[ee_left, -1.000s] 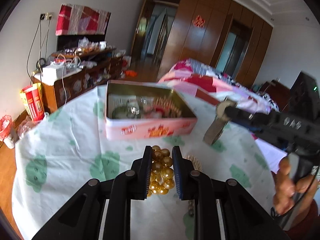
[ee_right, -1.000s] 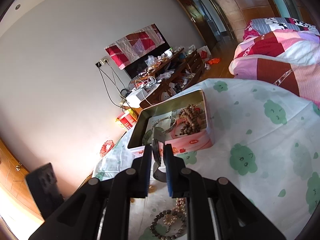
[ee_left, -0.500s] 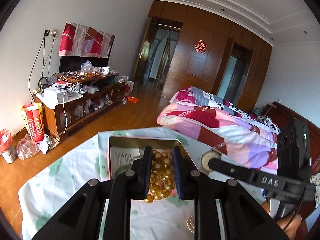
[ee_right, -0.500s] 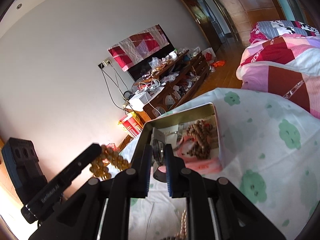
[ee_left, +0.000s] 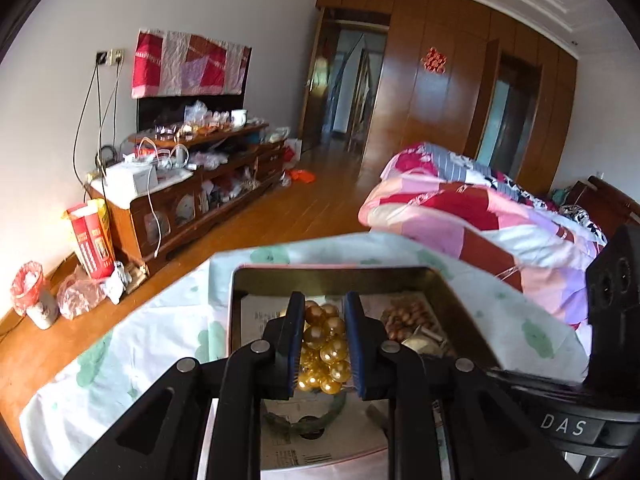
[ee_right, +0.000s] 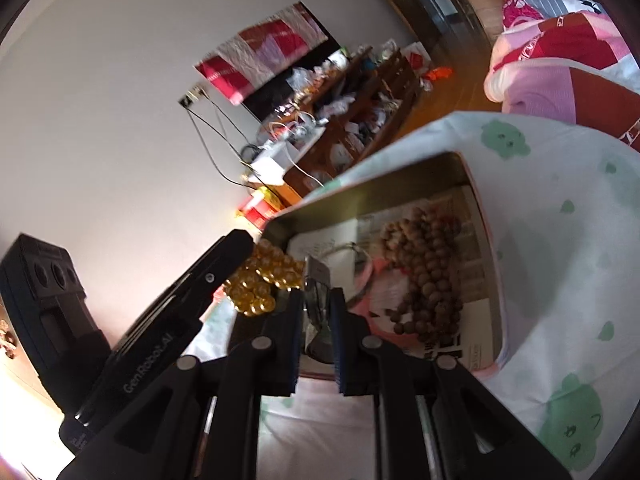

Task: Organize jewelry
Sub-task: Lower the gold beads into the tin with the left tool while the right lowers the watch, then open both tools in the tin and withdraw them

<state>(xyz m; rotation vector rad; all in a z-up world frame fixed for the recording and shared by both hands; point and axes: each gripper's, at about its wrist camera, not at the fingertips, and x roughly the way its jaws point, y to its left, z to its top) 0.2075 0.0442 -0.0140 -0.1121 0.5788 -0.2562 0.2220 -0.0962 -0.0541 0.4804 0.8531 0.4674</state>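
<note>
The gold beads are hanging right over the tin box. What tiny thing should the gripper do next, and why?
Probably lower a little, then let go. The left gripper is shut on the gold beads, and they hang above the open tin box, over a bare patch beside the brown beads. Dropping from lower down should keep them from bouncing out.

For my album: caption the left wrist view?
Left gripper holding gold bead bracelet over open pink tin box.

Table [ee_left: 132, 360] (white cloth, green prints), open tin [ee_left: 460, 292] on top
</note>
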